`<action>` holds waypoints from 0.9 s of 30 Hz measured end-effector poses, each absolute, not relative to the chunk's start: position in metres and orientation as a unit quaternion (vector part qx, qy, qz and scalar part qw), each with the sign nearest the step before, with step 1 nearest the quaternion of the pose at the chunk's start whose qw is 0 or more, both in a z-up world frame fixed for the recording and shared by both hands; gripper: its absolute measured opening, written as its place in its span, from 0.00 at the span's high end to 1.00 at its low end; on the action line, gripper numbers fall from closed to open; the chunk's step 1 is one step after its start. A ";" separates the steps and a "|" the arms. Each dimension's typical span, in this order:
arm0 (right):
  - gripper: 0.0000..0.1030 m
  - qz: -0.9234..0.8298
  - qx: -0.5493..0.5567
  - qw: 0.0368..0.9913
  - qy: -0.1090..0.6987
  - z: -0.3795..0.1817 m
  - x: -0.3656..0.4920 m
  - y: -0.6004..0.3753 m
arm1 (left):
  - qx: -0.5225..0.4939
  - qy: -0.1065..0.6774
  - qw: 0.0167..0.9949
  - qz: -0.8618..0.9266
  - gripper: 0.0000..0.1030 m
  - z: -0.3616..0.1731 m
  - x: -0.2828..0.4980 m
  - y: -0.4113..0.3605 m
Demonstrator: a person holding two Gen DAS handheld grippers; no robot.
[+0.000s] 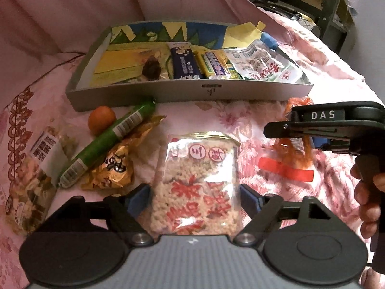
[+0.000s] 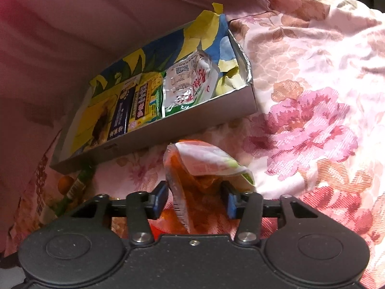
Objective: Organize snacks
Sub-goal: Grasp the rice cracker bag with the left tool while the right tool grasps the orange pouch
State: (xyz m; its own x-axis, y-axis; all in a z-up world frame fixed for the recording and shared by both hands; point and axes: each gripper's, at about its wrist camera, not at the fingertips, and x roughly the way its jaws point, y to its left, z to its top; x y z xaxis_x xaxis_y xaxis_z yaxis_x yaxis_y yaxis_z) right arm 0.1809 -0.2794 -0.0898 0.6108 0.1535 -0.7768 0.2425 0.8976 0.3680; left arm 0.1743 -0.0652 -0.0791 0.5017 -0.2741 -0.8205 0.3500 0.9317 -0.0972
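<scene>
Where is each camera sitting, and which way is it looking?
Left wrist: rides the left gripper, looking forward over a clear rice-cracker bag with red print toward the grey cardboard box; the person's right hand shows.
Right wrist: rides the right gripper, looking forward over a crinkly orange snack packet between its fingers.
Both see the box, its dark blue snack bar and the floral pink bedspread.

A pink floral bedspread (image 2: 312, 125) lies before a plain pink pillow (image 1: 60, 12) and dark shelving (image 1: 320, 2).
</scene>
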 end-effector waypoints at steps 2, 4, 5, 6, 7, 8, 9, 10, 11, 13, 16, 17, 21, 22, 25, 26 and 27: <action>0.46 -0.025 0.201 0.875 0.439 -0.090 0.183 -0.273 | 0.045 0.461 0.867 -0.182 0.16 -0.081 0.176 -0.066; 0.54 -0.029 0.167 0.881 0.442 -0.089 0.183 -0.267 | 0.047 0.459 0.868 -0.184 0.17 -0.082 0.177 -0.067; 0.60 -0.033 0.150 0.883 0.444 -0.089 0.183 -0.264 | 0.048 0.458 0.868 -0.185 0.22 -0.083 0.177 -0.068; 0.62 -0.032 0.143 0.884 0.443 -0.088 0.181 -0.263 | 0.049 0.455 0.869 -0.190 0.26 -0.082 0.176 -0.068; 0.63 -0.032 0.146 0.884 0.443 -0.088 0.180 -0.264 | 0.053 0.454 0.869 -0.189 0.27 -0.081 0.176 -0.069; 0.64 -0.032 0.149 0.883 0.444 -0.087 0.179 -0.264 | 0.057 0.455 0.869 -0.188 0.28 -0.081 0.175 -0.070; 0.64 -0.031 0.149 0.882 0.446 -0.087 0.178 -0.264 | 0.058 0.456 0.868 -0.187 0.28 -0.081 0.174 -0.071; 0.64 -0.029 0.147 0.882 0.448 -0.086 0.177 -0.263 | 0.057 0.456 0.868 -0.188 0.28 -0.081 0.173 -0.071; 0.64 -0.026 0.144 0.880 0.451 -0.085 0.175 -0.262 | 0.056 0.457 0.867 -0.189 0.28 -0.081 0.172 -0.071; 0.65 -0.020 0.131 0.878 0.460 -0.083 0.168 -0.259 | 0.055 0.463 0.864 -0.189 0.28 -0.080 0.169 -0.072; 0.65 -0.010 0.110 0.875 0.471 -0.079 0.159 -0.253 | 0.055 0.478 0.857 -0.186 0.28 -0.079 0.161 -0.073; 0.65 -0.008 0.106 0.874 0.474 -0.078 0.156 -0.252 | 0.055 0.482 0.855 -0.184 0.28 -0.078 0.158 -0.073; 0.67 -0.007 0.099 0.874 0.475 -0.078 0.149 -0.249 | 0.046 0.496 0.850 -0.175 0.28 -0.077 0.151 -0.069; 0.67 -0.006 0.100 0.874 0.475 -0.078 0.149 -0.249 | 0.045 0.497 0.849 -0.173 0.28 -0.077 0.151 -0.069; 0.66 -0.008 0.106 0.873 0.476 -0.079 0.149 -0.250 | 0.044 0.495 0.851 -0.171 0.25 -0.077 0.153 -0.069; 0.65 -0.009 0.109 0.873 0.476 -0.079 0.148 -0.251 | 0.047 0.494 0.852 -0.170 0.24 -0.078 0.154 -0.070; 0.65 -0.009 0.111 0.872 0.477 -0.079 0.148 -0.251 | 0.049 0.493 0.852 -0.170 0.23 -0.079 0.156 -0.070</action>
State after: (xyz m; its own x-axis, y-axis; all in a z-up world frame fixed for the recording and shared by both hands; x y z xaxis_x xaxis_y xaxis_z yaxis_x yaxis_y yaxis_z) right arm 0.1480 -0.2515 -0.0785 0.5457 0.0902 -0.8331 0.1217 0.9751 0.1853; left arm 0.1556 -0.0701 -0.0786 0.4568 -0.2410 -0.8563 0.3374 0.9376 -0.0839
